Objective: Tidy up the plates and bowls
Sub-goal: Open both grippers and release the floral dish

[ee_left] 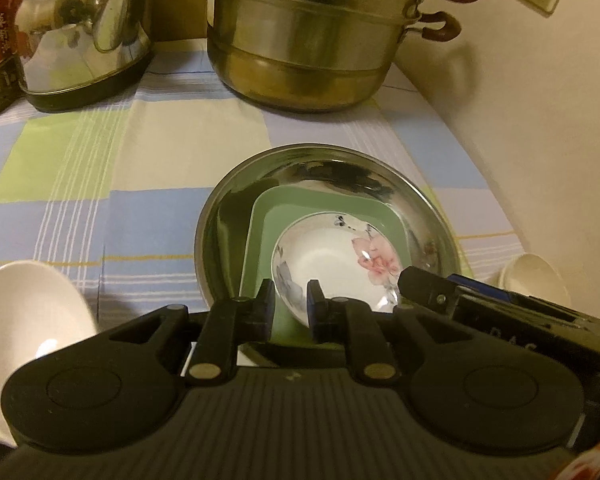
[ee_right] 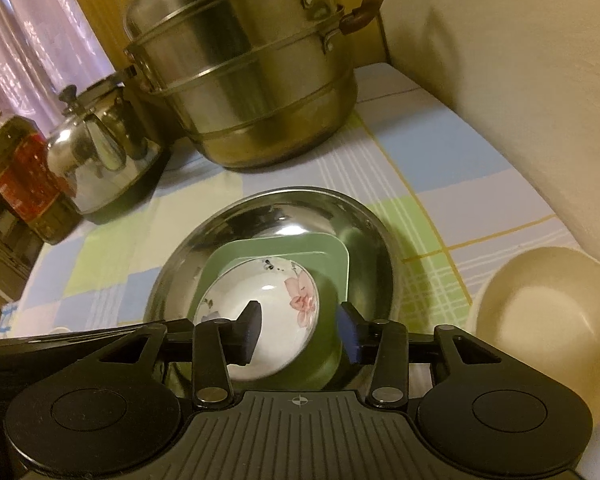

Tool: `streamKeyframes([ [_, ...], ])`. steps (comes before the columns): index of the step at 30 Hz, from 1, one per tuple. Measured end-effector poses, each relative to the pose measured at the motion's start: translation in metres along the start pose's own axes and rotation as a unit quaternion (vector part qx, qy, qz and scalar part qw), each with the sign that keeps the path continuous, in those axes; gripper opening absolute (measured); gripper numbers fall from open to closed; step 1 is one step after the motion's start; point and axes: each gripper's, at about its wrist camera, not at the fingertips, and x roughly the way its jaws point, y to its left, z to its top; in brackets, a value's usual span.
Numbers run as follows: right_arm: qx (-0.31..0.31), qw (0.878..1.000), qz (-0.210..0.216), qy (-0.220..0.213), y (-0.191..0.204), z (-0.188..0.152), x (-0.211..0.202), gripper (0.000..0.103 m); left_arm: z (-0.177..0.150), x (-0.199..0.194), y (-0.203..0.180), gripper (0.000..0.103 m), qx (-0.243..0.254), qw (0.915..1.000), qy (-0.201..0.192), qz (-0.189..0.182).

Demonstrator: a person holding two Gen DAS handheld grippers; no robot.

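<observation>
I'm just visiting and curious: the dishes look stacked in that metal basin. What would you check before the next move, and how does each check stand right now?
1. Flowered bowl sits inside the green square plate: ok.
2. Green plate rests inside the steel basin: ok.
3. Right gripper open, nothing pinched: ok.
4. Left gripper free of the flowered bowl's rim: cannot tell; its jaws stand only slightly apart, right by the rim.
5. Cream bowl to the right of the basin still outside the stack: not ok.
6. White bowl on the left also outside the stack: not ok.
</observation>
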Motion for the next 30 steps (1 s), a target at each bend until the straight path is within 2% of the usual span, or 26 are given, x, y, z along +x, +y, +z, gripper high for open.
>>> streamKeyframes([
  [4,0.009,1.000,0.013,-0.009,-0.003,-0.007,-0.021,0.048,-0.010,-0.021,0.000,0.019,-0.005,1.0000,-0.007,0.000],
  [13,0.018,0.999,0.029,-0.020,-0.004,-0.030,-0.074,0.053,-0.044,-0.076,0.004,0.021,-0.015,0.9997,-0.020,0.007],
  [20,0.005,0.999,0.037,-0.022,0.002,-0.051,-0.114,0.060,-0.073,-0.117,0.007,0.022,-0.021,0.9993,-0.027,0.015],
  [30,0.008,0.999,0.037,-0.008,-0.001,-0.082,-0.155,0.063,-0.123,-0.165,0.015,0.023,-0.040,0.9984,-0.025,0.033],
])
